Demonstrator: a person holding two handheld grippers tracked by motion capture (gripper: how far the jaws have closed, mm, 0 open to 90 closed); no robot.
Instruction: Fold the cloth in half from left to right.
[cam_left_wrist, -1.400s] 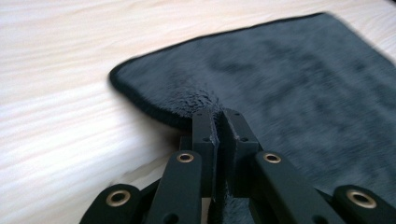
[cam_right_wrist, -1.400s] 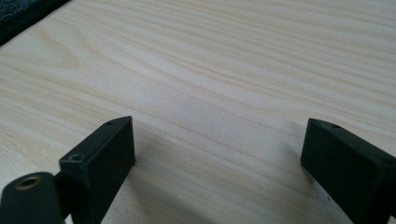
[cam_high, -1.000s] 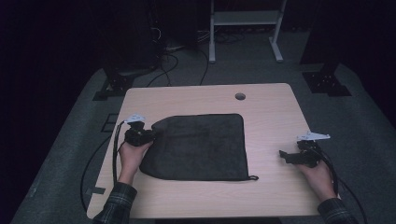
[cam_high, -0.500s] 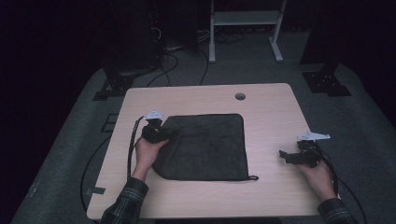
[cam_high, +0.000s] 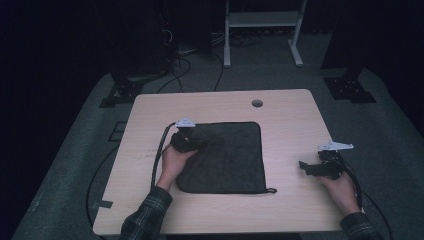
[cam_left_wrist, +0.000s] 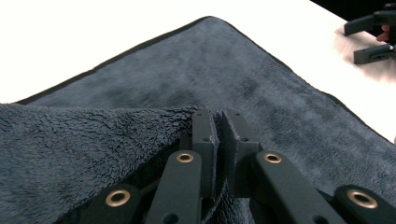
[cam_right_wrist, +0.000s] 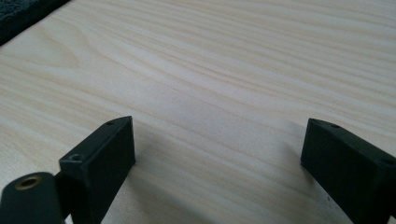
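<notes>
A dark grey fleece towel (cam_high: 232, 162) lies flat on the light wooden table (cam_high: 295, 120). My left gripper (cam_high: 201, 144) is over the towel's left part, shut on a lifted fold of its left edge. In the left gripper view the jaws (cam_left_wrist: 218, 117) meet with the fleece fold (cam_left_wrist: 93, 140) pinched and draped to the left of them, and the rest of the towel (cam_left_wrist: 224, 70) spreads out beyond. My right gripper (cam_high: 306, 168) rests on bare wood to the right of the towel. Its jaws (cam_right_wrist: 217, 135) stand wide apart with nothing between them.
A round cable hole (cam_high: 257, 103) sits near the table's far edge. A small hanging loop (cam_high: 271, 190) sticks out at the towel's near right corner. Cables trail off the left side. A white stand (cam_high: 260, 30) and dark equipment stand on the floor beyond.
My left gripper has moved to the right from the towel's left edge, pulling that edge over the towel. The right gripper has stayed put.
</notes>
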